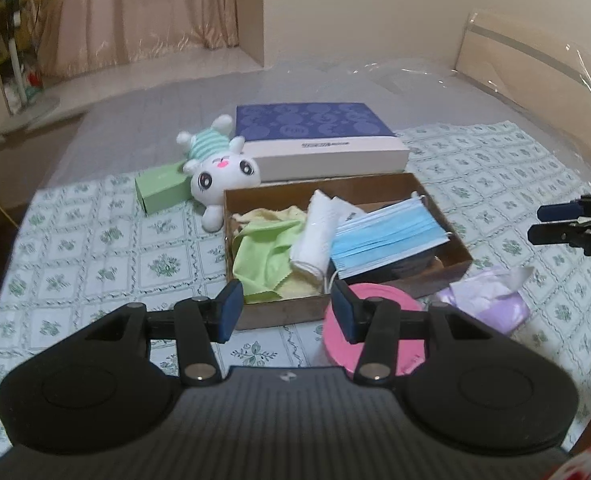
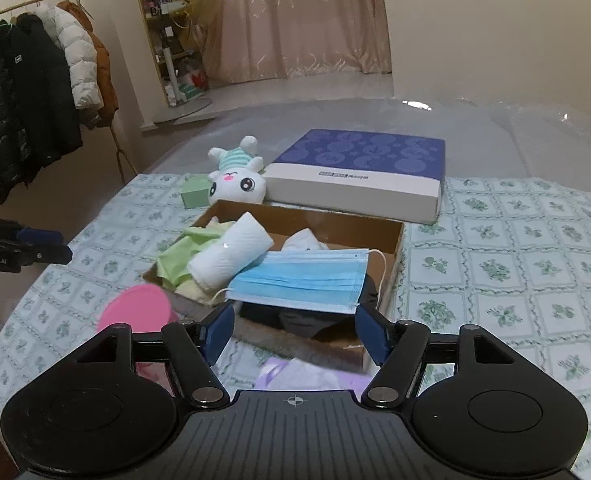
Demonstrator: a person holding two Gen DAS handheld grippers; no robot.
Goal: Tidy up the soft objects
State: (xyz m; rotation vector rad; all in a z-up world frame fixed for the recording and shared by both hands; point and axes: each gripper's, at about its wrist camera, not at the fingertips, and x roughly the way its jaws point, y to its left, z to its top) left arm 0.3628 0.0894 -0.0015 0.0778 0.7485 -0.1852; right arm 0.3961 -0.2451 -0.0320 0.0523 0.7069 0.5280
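Both claws empty, jaws spread: left claw point(image 1: 286, 312) and right claw point(image 2: 295, 334) hover short of the cardboard box point(image 2: 393, 256) holding cloths and mask; plush rabbit point(image 1: 225, 178) lies outside, touching its far-left corner—take its body squarely, lift clear of the wall.

On the side of my left gripper point(image 2: 23, 254), seen from my right wrist, I read "GenRoboLAI", its first letter cut off at the frame edge. My right gripper point(image 1: 575, 226) shows only "DA". The blue box point(image 2: 359, 172) carries a printed strip too blurred to read.
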